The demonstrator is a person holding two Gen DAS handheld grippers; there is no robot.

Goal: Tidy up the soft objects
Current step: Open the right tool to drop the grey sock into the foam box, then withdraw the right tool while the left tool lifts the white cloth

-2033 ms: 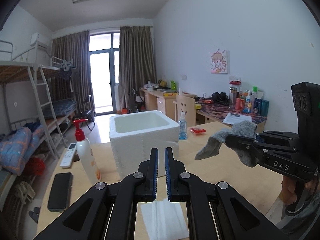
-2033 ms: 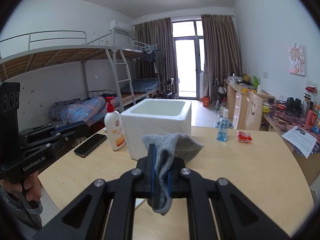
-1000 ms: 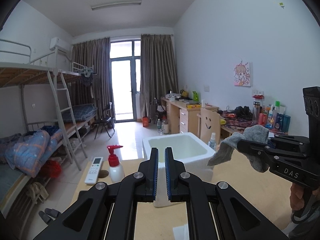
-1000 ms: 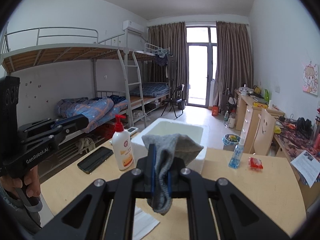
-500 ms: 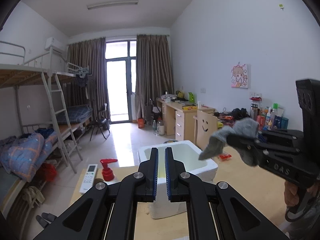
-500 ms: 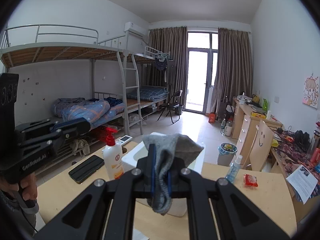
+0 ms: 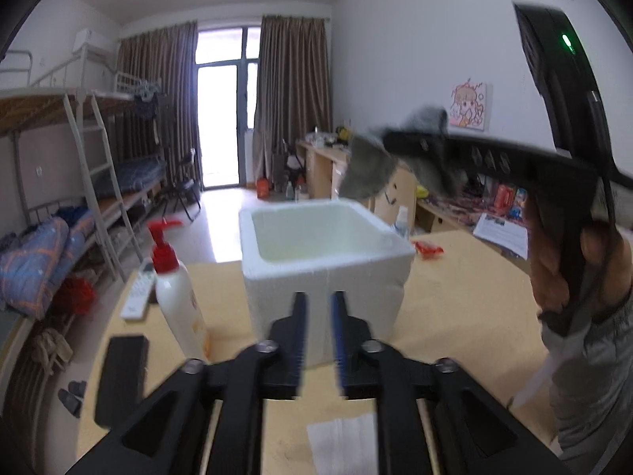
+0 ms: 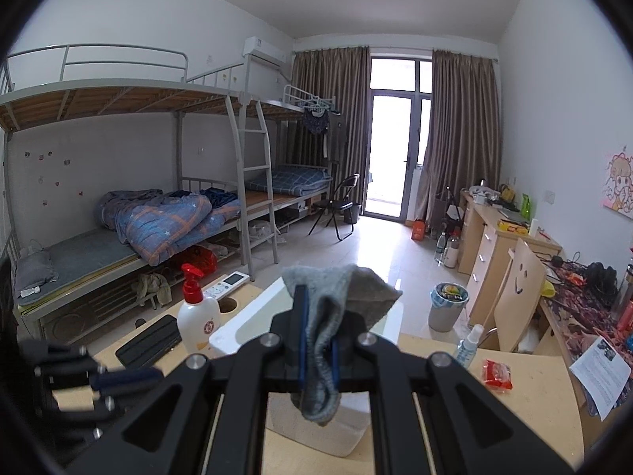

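The grey sock (image 8: 336, 316) is hanging pinched between the pads of the right gripper (image 8: 316, 340), its top bunched over the fingertips and its lower end drooping below them; the jaws are closing tight on the cloth. Seen from the left wrist, the sock (image 7: 368, 166) is being held in the air above the far right corner of the white foam box (image 7: 324, 253), clear of the rim and not touching it. The box (image 8: 237, 332) is standing open on the wooden table (image 7: 455, 289), and its inside looks bare as far as the view reaches. The left gripper (image 7: 318, 332) is pointing at the near wall of the box, its jaws opening, with nothing between the blue pads. A hand (image 7: 573, 261) is gripping the handle of the right gripper (a grey sleeve (image 7: 593, 376) is showing below it). A white tissue (image 7: 344, 443) is lying on the table just under the left gripper. Left of the box a pump bottle (image 7: 178, 301) with a red top is standing, with a black phone (image 7: 120, 380) nearer the table edge and a white remote (image 7: 136, 297) behind it. A small spray bottle (image 8: 469, 340) and a red packet (image 8: 496, 374) are sitting to the right of the box.
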